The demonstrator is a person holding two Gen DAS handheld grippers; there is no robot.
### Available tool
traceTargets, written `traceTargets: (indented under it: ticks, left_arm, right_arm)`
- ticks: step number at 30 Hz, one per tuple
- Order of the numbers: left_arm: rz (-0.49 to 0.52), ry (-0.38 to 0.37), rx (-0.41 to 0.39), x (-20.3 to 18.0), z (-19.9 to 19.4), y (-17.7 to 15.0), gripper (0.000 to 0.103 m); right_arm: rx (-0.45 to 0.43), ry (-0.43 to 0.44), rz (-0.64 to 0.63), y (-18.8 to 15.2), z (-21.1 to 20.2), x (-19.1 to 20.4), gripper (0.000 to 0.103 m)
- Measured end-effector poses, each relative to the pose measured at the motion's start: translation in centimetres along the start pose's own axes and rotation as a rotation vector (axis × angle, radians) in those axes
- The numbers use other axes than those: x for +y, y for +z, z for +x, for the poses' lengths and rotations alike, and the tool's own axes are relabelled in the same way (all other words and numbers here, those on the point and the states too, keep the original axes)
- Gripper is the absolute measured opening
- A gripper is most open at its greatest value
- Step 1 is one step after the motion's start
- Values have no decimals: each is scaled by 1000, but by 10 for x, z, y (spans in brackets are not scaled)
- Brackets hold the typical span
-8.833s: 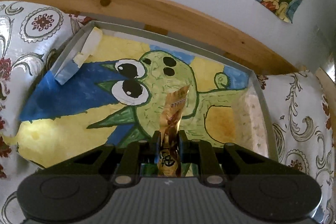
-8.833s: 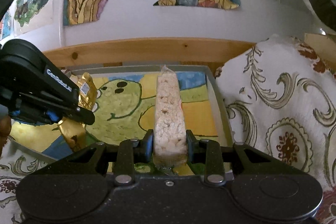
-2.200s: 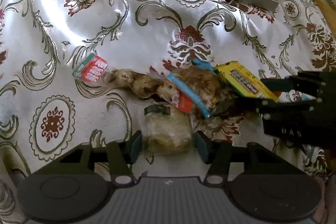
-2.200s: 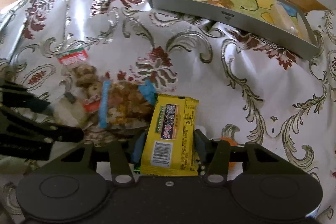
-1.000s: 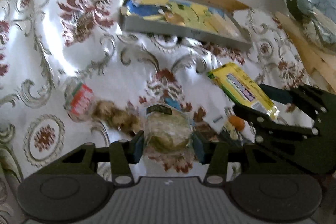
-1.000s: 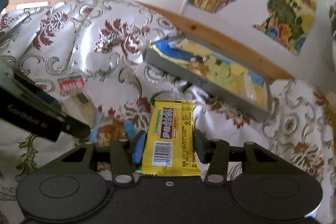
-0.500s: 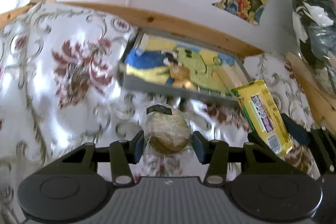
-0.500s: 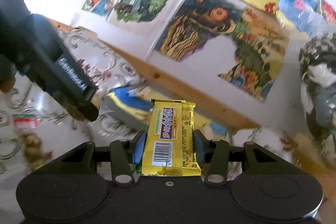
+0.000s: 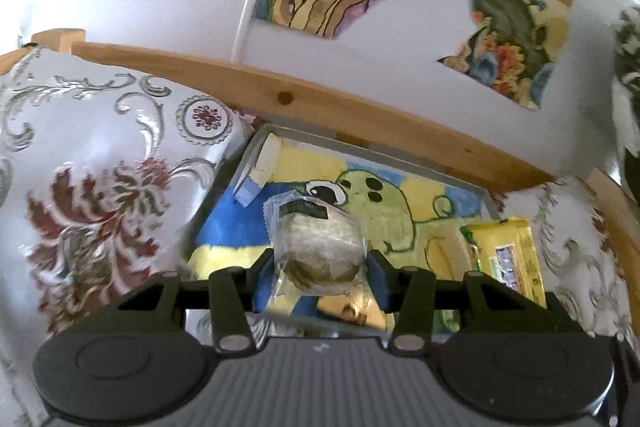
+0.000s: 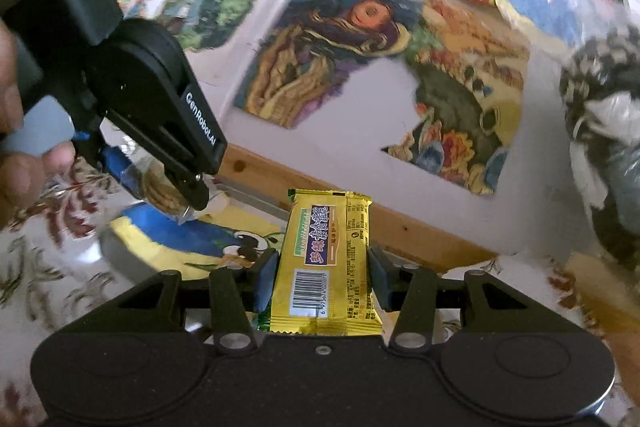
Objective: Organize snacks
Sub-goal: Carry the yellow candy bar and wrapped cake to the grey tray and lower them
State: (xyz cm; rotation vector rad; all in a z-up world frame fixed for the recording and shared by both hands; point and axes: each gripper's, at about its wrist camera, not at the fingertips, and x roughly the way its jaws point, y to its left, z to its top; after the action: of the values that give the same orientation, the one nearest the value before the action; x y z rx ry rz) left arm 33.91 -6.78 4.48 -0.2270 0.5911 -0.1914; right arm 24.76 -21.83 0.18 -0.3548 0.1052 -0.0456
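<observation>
My left gripper (image 9: 320,263) is shut on a round cake in clear wrap (image 9: 318,247), held over the near left part of the grey tray (image 9: 376,147). The tray's floor shows a green cartoon drawing. My right gripper (image 10: 322,277) is shut on a yellow snack bar (image 10: 326,263) with a barcode, raised in front of the wall. The same yellow bar (image 9: 506,259) shows at the tray's right side in the left wrist view. A gold-wrapped snack (image 9: 352,309) lies in the tray under the cake. In the right wrist view, the left gripper (image 10: 190,201) hangs over the tray (image 10: 120,247).
A floral cloth (image 9: 100,167) covers the surface around the tray. A wooden rail (image 9: 360,111) runs behind it, below a white wall with torn posters (image 10: 336,55). A person's hand (image 10: 24,147) holds the left tool. A checked bundle (image 10: 604,99) sits at right.
Both grippers have lifted their snacks off the cloth and carried them up to the tray. The tray now fills the left wrist view, and the right wrist view has tilted toward the wall.
</observation>
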Motion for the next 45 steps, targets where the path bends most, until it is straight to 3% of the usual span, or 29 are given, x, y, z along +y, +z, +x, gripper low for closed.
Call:
traceTargets:
  ticks: [13, 33, 35, 40, 45]
  left_arm:
    - [19, 92, 97, -5, 74, -6, 52]
    - [18, 120, 157, 1, 88, -5, 55]
    - [24, 126, 159, -1, 86, -3, 58]
    - [26, 134, 139, -4, 75, 4, 80]
    - [26, 116, 73, -6, 51, 7, 90]
  right_arm:
    - [132, 26, 98, -17, 72, -9, 50]
    - [272, 55, 147, -30, 101, -8, 52]
    - [267, 53, 151, -29, 100, -9, 53]
    - [238, 52, 164, -22, 91, -13, 62]
    - [188, 33, 191, -11, 73, -21, 76]
